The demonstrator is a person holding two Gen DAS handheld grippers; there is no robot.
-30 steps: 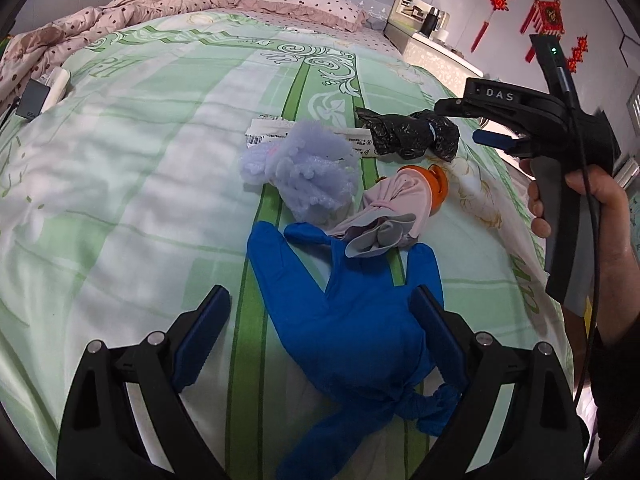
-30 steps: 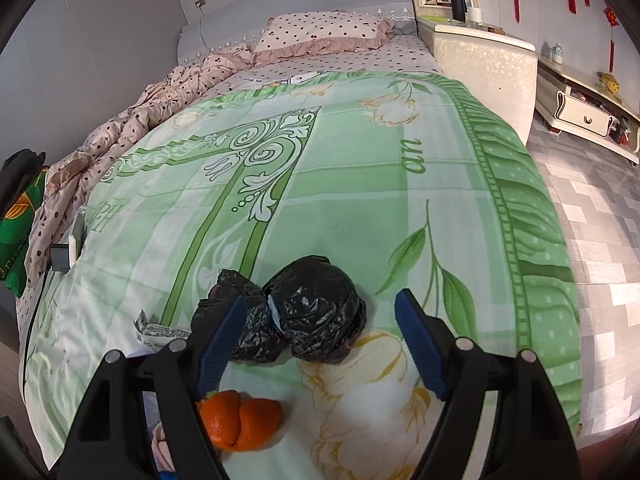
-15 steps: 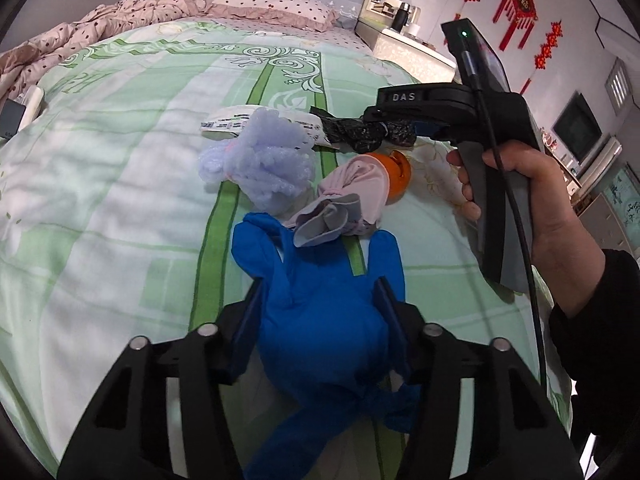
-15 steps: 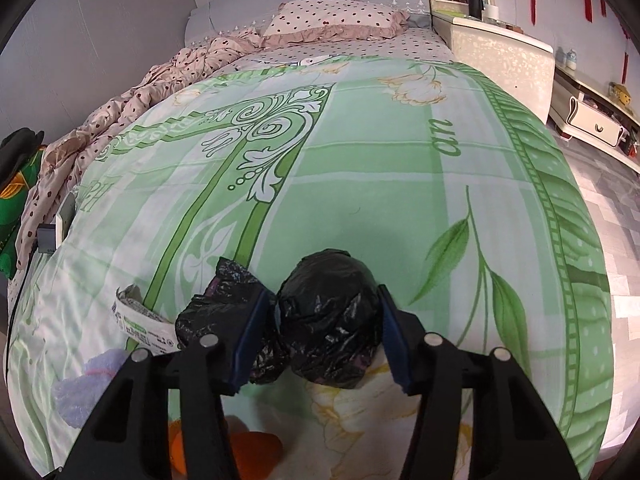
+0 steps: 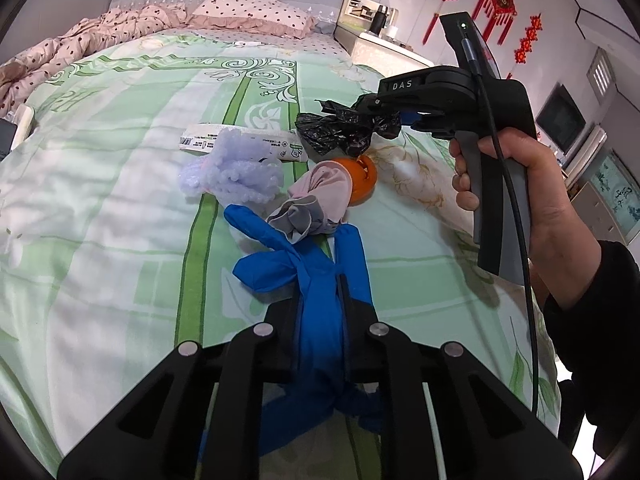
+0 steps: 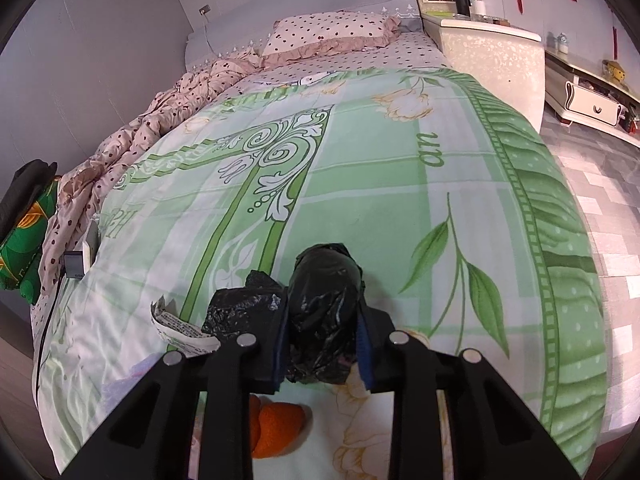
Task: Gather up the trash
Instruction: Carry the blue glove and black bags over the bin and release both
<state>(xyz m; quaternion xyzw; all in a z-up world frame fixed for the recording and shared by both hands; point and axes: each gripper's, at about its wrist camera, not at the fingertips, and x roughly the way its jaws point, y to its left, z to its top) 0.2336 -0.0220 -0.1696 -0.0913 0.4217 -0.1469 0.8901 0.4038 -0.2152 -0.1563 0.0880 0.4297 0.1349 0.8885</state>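
My left gripper [image 5: 322,296] is closing, and its pads squeeze the bunched blue glove [image 5: 280,256], which trails off the green quilt. In the right wrist view my right gripper [image 6: 322,320] is closing too, with its pads pressing the sides of a crumpled black plastic bag [image 6: 324,296]. The left wrist view shows that right gripper [image 5: 378,114] in a person's hand, the black bag [image 5: 340,134] hanging from its tips. Loose on the quilt lie a lilac foam wad [image 5: 232,172], a printed paper wrapper [image 5: 200,142], a pink and grey cloth [image 5: 320,196] and orange peel [image 5: 362,176].
The green quilt [image 6: 380,200] covers the bed, with a spotted pillow [image 6: 332,32] and a rumpled spotted blanket [image 6: 160,120] at the far end. A white nightstand [image 6: 492,56] and tiled floor [image 6: 600,184] lie to the right. A phone on a cable [image 6: 74,264] sits at the left edge.
Both grippers have gone from wide apart to closed. The left one gathered the blue glove into a bunch; the right one came down around the black bag and gripped it.
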